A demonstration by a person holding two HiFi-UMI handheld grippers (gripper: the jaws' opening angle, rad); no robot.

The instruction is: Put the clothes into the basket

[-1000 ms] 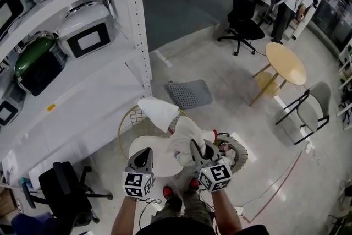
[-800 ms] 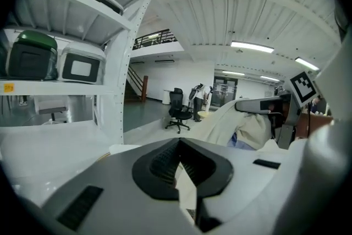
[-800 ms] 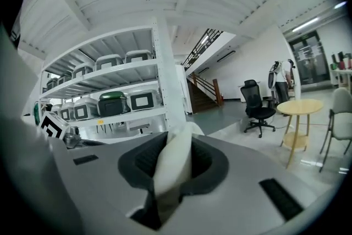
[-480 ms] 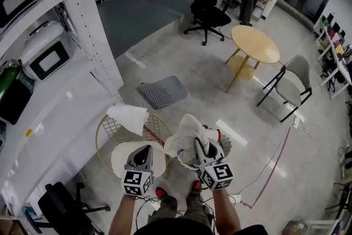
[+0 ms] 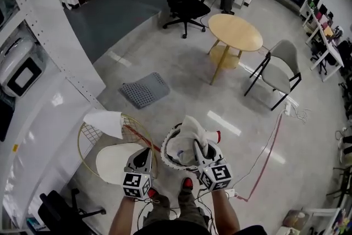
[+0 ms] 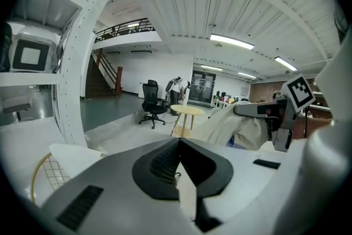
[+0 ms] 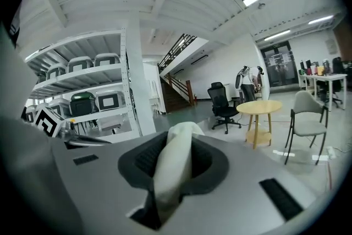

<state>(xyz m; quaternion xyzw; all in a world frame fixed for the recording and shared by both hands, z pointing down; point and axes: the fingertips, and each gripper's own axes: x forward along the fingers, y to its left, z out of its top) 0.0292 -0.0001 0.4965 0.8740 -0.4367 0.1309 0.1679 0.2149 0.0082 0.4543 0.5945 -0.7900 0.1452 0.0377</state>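
Garment shifted over basket | right gripper view: fingers pinch it

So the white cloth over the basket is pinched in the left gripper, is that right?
Not the left. The white cloth over the basket is pinched in the right gripper, as the right gripper view shows. The left gripper has its jaws together on nothing.

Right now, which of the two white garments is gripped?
The garment over the round basket, clamped in the right gripper; the other cloth drapes on the wire basket's rim.
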